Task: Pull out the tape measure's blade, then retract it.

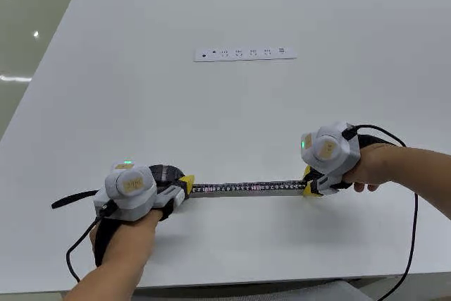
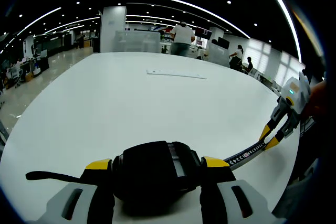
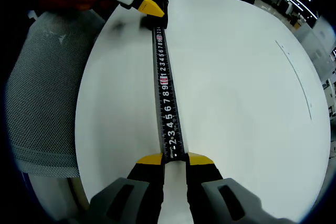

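Step, as judged: pull-out phase, blade partly drawn, retraction not yet done.

Left gripper (image 1: 184, 187): jaws clamped either side of black tape measure case (image 2: 157, 174).
Right gripper (image 3: 174, 160): jaws nearly closed, pinching blade (image 1: 246, 188) at its tip end.

Location: on white table (image 1: 211, 103), well apart from power strip (image 1: 244, 53), on person's side of it. Case sits left of strip, blade tip right of it.

Long axis: roughly parallel to strip. Case mouth and blade tip point toward person's right.

Next move likely calls for right gripper walking tip back toward case, blade kept straight, no snap-back.

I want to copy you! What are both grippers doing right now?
The left gripper is closed on the black tape measure case.
The right gripper is closed on the blade's end.
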{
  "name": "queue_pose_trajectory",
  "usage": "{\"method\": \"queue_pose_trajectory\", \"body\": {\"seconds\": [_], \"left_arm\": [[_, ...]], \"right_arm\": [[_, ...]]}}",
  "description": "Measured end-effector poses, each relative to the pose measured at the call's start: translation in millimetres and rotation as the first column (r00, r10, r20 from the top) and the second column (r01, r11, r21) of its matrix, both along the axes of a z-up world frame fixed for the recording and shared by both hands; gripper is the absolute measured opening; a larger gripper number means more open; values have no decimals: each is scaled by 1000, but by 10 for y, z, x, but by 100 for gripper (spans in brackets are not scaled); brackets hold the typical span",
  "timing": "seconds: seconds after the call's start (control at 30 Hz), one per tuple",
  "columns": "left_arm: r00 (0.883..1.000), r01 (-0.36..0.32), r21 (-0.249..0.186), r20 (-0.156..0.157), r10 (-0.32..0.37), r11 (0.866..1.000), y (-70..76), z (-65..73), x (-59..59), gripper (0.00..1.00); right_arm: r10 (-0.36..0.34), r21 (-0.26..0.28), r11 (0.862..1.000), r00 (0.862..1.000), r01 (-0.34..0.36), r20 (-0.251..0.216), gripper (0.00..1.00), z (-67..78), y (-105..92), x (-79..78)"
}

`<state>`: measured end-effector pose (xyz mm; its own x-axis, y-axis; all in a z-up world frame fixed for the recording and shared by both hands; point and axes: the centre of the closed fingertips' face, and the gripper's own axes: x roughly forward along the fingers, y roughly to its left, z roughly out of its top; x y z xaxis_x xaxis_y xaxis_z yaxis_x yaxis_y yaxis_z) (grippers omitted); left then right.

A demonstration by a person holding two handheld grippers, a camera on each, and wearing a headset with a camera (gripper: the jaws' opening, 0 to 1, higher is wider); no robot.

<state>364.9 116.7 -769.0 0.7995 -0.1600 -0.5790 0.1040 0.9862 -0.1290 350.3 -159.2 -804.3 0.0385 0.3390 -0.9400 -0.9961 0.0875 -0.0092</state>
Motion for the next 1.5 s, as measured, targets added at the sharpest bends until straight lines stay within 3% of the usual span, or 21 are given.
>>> {"method": "queue_pose_trajectory", "body": {"seconds": [0.1, 0.13, 0.47, 0.6, 0.83, 1.03, 1.4, 1.5], "left_arm": [[1000, 2, -2, -5, -2, 1000, 0, 0, 1, 63], [1000, 2, -3, -7, -2, 1000, -3, 1, -1, 63], [1000, 1, -6, -20, -1, 1000, -8, 1, 5, 63], [1000, -1, -3, -16, 0, 1000, -17, 8, -9, 63], [1000, -1, 1, -17, 1, 1000, -20, 2, 3, 63], [1000, -2, -1, -31, 2, 1000, -16, -11, 9, 63], [1000, -1, -1, -27, 1, 1000, -16, -12, 0, 63], [1000, 0, -1, -24, 0, 1000, -19, -11, -2, 63]], "right_arm": [[3, -9, 1000, 1000, -3, -3, 11, -2, 8, 8], [-45, -20, 999, 999, 45, -16, 12, -4, 5, 12], [-45, -16, 999, 999, 45, -1, 11, 4, 19, 10], [2, -13, 1000, 1000, -1, 30, 11, 13, 30, -24], [-39, 5, 999, 999, 39, 12, 11, 11, 38, -4], [-27, 5, 1000, 1000, 27, 1, 11, 3, 54, -4], [24, -10, 1000, 1000, -23, 16, 11, -1, 96, -13], [6, -15, 1000, 1000, -6, 4, 11, -3, 108, -1]]}}
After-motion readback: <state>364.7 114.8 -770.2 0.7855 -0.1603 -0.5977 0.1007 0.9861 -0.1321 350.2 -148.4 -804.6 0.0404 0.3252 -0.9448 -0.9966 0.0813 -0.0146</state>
